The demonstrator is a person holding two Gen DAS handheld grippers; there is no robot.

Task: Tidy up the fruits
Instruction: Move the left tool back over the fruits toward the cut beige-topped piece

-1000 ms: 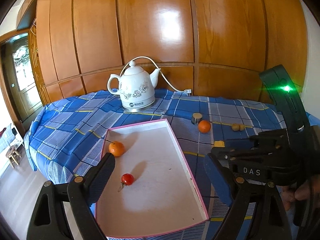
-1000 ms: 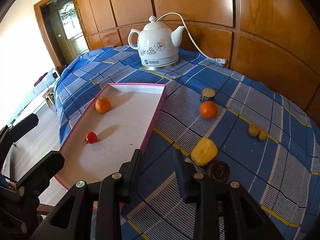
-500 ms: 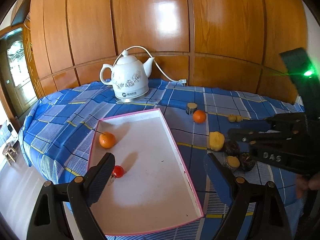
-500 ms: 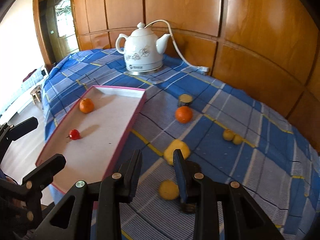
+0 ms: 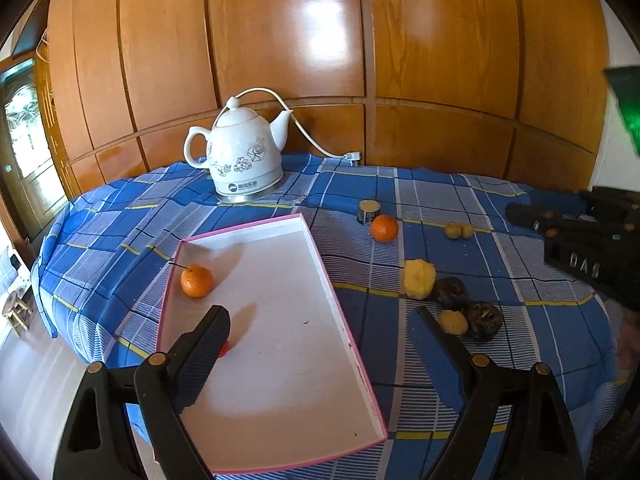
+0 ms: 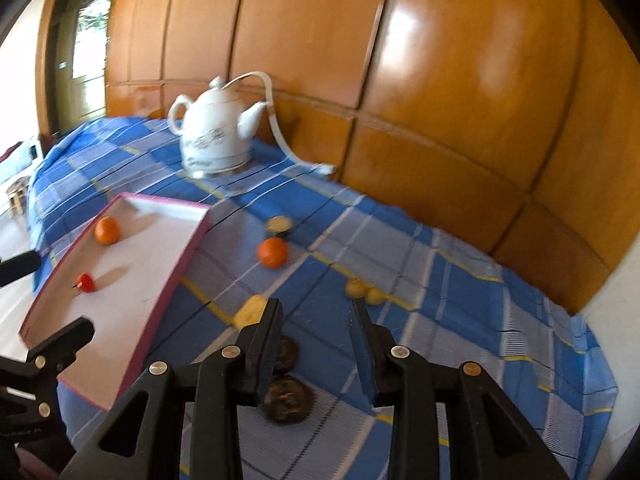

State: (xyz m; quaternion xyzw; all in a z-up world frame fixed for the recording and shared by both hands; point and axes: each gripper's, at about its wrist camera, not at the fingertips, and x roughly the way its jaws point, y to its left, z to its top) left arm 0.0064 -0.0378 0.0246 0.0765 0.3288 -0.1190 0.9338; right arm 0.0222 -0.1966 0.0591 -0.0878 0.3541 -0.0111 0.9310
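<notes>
A white tray with a pink rim (image 5: 344, 320) (image 6: 188, 264) holds an orange (image 5: 197, 281) (image 6: 107, 230) and a small red tomato (image 6: 86, 282). In the left wrist view the tomato (image 5: 225, 350) is half hidden behind a finger. My left gripper (image 5: 320, 316) hangs open over the tray's near half, holding nothing. On the cloth lie another orange (image 5: 384, 228) (image 6: 272, 252), a yellow piece (image 5: 419, 279), two small yellow fruits (image 5: 459, 231) (image 6: 364, 291) and two dark fruits (image 5: 484, 320) (image 6: 286, 400). My right gripper (image 6: 316, 308) hovers above these with a narrow, empty gap between its jaws.
A white kettle (image 5: 244, 160) (image 6: 212, 140) with a cord stands at the back by the wooden wall. A short cut cylinder (image 5: 369, 211) sits beside the loose orange. The blue checked cloth (image 5: 500, 208) drapes over the table's left edge, with a stool (image 5: 16, 312) on the floor below.
The right gripper rose and tilted upward, so the fruits slid down its view and the dark fruits now show under its fingers. In the left view the tomato slipped behind the left finger.
</notes>
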